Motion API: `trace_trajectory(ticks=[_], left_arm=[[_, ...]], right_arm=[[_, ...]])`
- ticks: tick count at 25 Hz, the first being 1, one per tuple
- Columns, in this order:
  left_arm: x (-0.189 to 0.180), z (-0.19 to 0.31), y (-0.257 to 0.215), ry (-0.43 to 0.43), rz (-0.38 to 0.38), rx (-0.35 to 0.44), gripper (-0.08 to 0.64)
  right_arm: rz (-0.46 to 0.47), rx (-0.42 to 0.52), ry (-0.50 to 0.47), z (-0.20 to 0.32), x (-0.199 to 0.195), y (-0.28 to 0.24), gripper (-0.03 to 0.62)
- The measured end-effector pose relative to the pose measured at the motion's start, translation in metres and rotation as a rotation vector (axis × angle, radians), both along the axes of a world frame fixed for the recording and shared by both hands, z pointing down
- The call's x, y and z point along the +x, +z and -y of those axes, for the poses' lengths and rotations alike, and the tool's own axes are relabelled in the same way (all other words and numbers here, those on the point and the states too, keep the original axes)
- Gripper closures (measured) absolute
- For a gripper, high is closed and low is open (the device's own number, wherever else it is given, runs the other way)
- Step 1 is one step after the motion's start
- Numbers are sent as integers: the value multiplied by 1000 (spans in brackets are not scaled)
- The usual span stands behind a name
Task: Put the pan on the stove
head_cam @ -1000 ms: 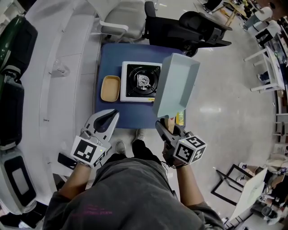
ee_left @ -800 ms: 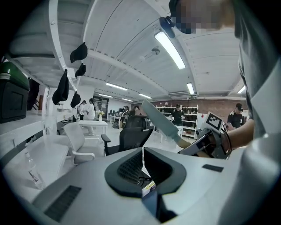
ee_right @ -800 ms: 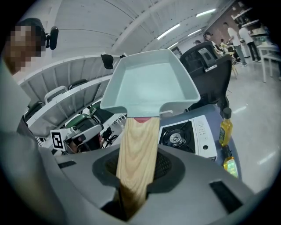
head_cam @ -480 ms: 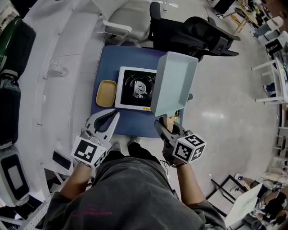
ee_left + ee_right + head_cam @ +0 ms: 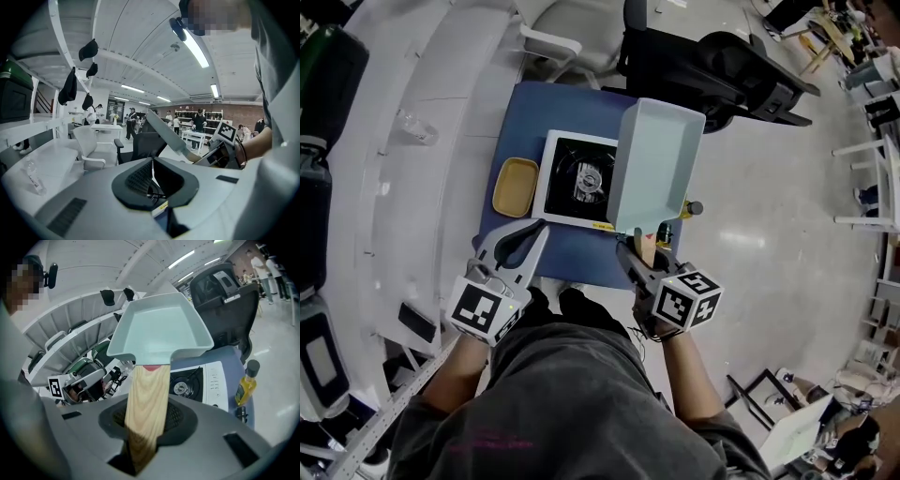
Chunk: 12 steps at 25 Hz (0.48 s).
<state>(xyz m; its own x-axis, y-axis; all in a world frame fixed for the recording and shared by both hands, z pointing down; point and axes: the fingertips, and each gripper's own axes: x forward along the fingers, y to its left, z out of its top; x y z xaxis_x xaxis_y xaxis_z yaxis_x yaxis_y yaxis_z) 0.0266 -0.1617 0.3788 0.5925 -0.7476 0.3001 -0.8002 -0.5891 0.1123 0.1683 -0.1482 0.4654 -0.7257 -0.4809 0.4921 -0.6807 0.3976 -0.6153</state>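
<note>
A pale blue-green rectangular pan [image 5: 656, 167] hangs in the air, tilted, over the right part of the stove [image 5: 574, 180]. The stove is white with a black burner and stands on the blue table [image 5: 546, 108]. My right gripper [image 5: 641, 255] is shut on the pan's wooden handle [image 5: 146, 399], which runs between the jaws in the right gripper view; there the pan [image 5: 161, 326] fills the middle above the stove [image 5: 199, 380]. My left gripper [image 5: 528, 242] is shut and empty at the table's front edge, left of the pan. The left gripper [image 5: 152, 177] view shows the pan [image 5: 165, 135] edge-on.
A yellow dish [image 5: 514, 186] lies left of the stove. An oil bottle [image 5: 682, 208] stands at the table's right edge, by the pan's handle. A black office chair [image 5: 722, 70] and a white chair [image 5: 567, 28] stand behind the table. A white curved counter [image 5: 403, 141] runs along the left.
Both grippers have come a little closer to the table's front edge. The pan stays held over the stove's right side, with its handle now above the table's front right corner.
</note>
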Motion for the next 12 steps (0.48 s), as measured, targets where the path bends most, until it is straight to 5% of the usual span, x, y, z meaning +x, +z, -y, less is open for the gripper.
trace_trajectory(ticks=[12], left_arm=[[-27, 15, 26, 24, -21, -48, 549]], right_arm=[[-58, -83, 35, 15, -23, 43, 489]])
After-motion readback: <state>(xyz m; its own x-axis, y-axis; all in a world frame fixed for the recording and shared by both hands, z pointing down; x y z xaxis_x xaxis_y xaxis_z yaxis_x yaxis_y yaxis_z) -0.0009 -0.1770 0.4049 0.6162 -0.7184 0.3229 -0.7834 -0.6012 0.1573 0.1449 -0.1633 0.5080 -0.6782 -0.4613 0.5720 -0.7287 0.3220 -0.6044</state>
